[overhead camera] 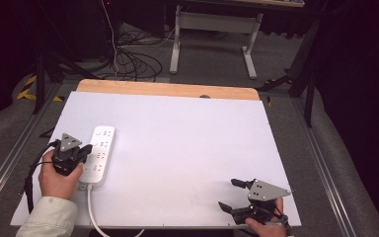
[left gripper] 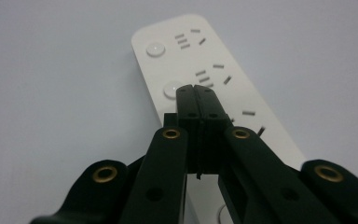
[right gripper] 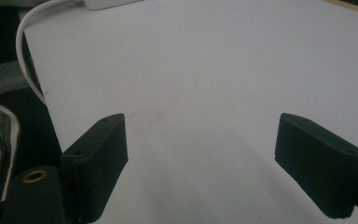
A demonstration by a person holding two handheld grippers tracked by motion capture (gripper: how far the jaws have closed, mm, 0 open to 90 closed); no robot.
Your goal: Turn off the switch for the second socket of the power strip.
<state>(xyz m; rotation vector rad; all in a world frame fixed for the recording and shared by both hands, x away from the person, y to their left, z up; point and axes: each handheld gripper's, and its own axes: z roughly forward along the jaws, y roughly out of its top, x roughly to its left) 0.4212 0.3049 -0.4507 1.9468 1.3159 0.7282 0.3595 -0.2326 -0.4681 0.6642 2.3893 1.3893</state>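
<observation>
A white power strip [overhead camera: 98,155] lay flat on the white board [overhead camera: 187,148], near its left edge, long axis running away from the person. Its face up showed rows of sockets and round buttons. Its white cable [overhead camera: 92,210] trailed off the board's near edge.

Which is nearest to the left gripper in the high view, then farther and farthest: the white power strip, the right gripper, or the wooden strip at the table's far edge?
From the left gripper:
1. White power strip, right under its tips, at the table's left.
2. Wooden strip, along the far edge.
3. Right gripper, at the near right corner.
</observation>
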